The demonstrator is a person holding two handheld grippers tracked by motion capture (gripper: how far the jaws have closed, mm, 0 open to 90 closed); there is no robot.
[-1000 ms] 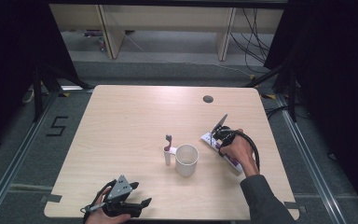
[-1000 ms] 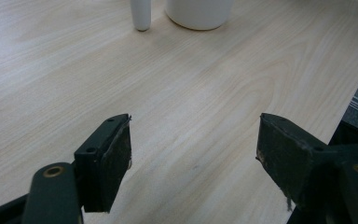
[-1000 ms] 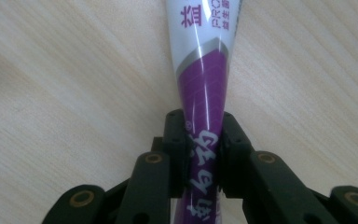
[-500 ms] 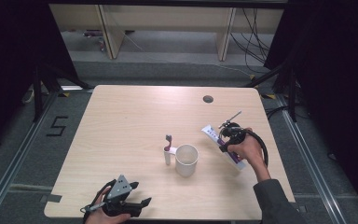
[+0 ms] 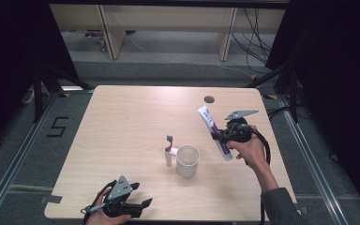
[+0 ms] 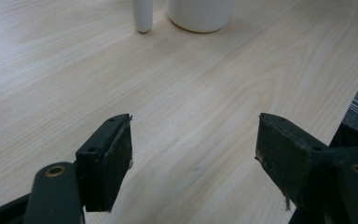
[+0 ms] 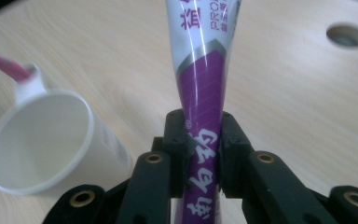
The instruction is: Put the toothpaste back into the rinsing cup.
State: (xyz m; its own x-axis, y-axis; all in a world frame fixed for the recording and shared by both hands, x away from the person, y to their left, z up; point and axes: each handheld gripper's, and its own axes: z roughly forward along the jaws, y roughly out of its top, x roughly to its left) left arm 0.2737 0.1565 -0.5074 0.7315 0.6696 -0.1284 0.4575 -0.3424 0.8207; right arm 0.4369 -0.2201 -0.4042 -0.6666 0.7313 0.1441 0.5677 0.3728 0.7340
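Nearest, the left gripper point(image 5: 138, 206) rests at the table point(image 5: 122, 122) edge before the cup point(image 5: 188, 161), jaws wide, empty. Right of the cup, the right gripper point(image 7: 203, 151) clamps a white-and-purple tube point(image 7: 200, 70), lettering readable up close; the toothbrush point(image 5: 169, 149) stands beside the cup.

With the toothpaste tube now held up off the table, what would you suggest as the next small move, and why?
Probably carry the right gripper a little leftward, toward the white cup. It is shut on the toothpaste tube, the cup stands open and looks empty, with the toothbrush upright beside it, so dropping the tube in seems likely. The left gripper rests open near the table's front edge.
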